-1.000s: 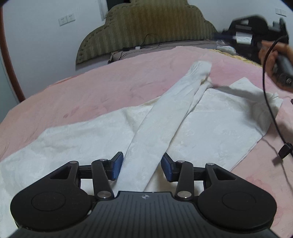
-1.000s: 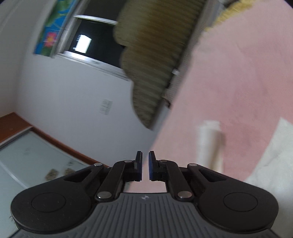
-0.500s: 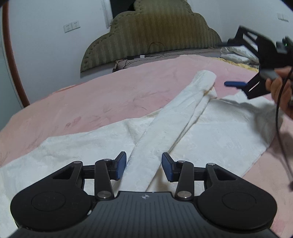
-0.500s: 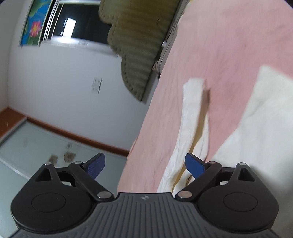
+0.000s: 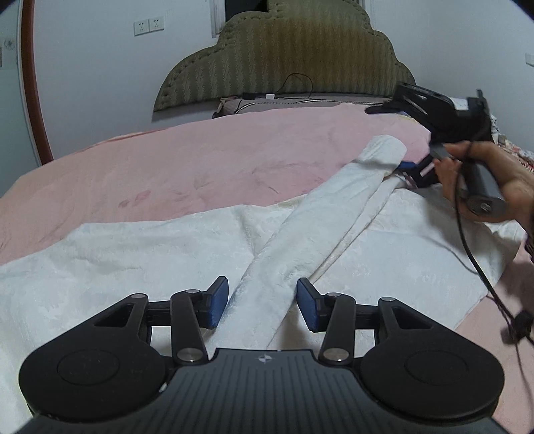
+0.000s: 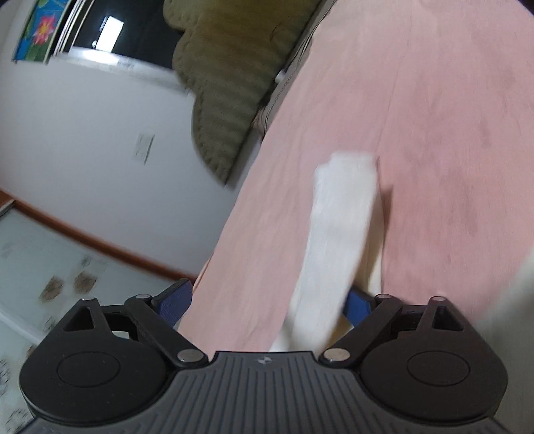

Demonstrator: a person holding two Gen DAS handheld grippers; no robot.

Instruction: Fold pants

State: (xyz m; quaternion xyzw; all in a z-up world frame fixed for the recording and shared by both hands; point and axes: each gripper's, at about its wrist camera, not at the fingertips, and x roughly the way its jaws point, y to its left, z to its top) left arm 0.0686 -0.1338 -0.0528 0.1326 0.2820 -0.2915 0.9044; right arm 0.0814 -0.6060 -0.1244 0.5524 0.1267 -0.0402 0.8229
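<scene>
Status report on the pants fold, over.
Left gripper open astride the folded leg. Right gripper open, jaws just opened, at the cuff. Nothing in the way.

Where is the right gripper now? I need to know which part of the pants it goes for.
In the left wrist view the right gripper is at the right, jaws open around the far end of the folded white pant leg on the pink bedspread.

Home bedroom, pink-covered bed [image 5: 200,167], padded olive headboard [image 5: 283,56], wall sockets [image 5: 148,25], window [image 6: 110,30]
</scene>
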